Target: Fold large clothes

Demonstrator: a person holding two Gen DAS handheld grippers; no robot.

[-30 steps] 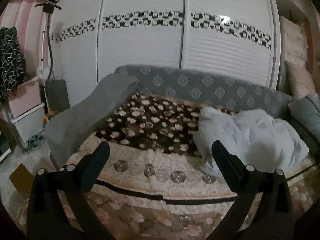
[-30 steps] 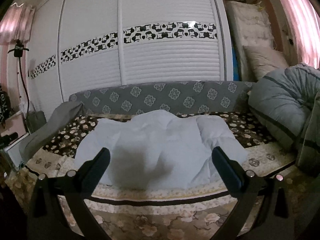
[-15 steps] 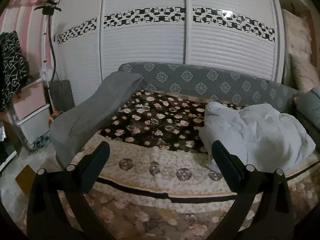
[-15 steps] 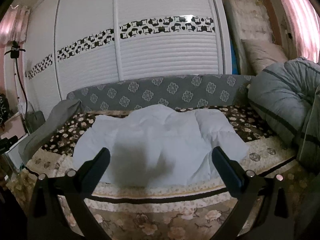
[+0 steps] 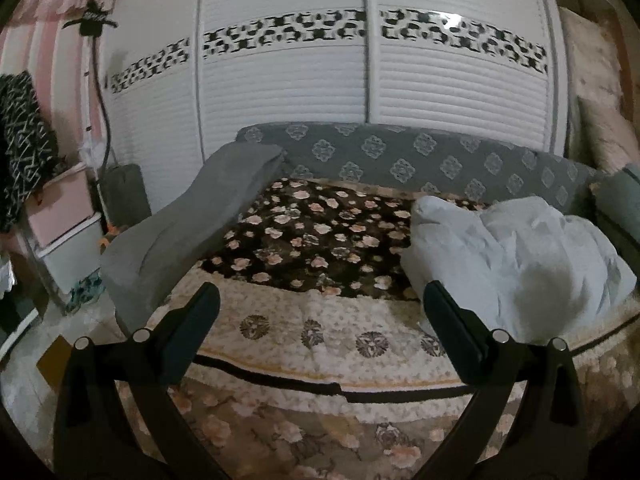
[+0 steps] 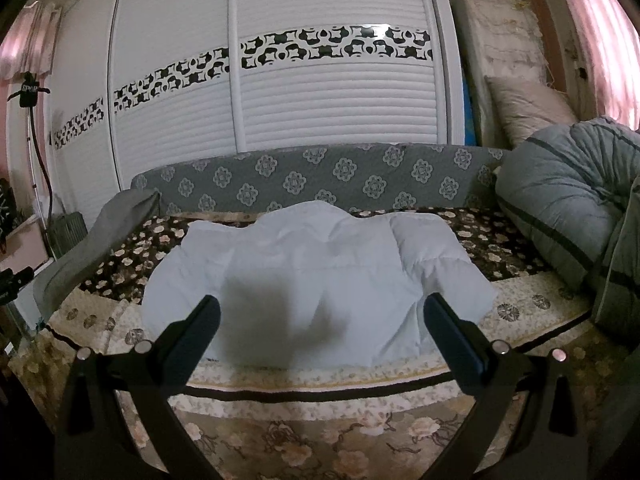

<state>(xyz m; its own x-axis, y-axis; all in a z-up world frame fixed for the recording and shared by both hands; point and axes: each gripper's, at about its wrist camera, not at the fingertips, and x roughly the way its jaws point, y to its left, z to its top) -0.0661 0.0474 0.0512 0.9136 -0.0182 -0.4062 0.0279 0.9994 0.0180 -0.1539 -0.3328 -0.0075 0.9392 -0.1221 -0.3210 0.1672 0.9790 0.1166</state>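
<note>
Your two wrist views face the wardrobe [image 5: 360, 80] from near the bed's [image 6: 320, 384] front; both share the garment [image 6: 316, 272].

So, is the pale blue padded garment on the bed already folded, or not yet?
Not yet. The pale blue padded garment lies rumpled and bunched on the floral bed cover, with no neat folds.

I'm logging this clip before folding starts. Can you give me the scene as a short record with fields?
garment: pale blue puffy jacket, crumpled, unfolded
surface: floral blanket on the bed
left hand-held gripper: open, empty, short of the bed
right hand-held gripper: open, empty, facing the jacket
backdrop: white wardrobe doors
nearby: grey quilt at right
</note>
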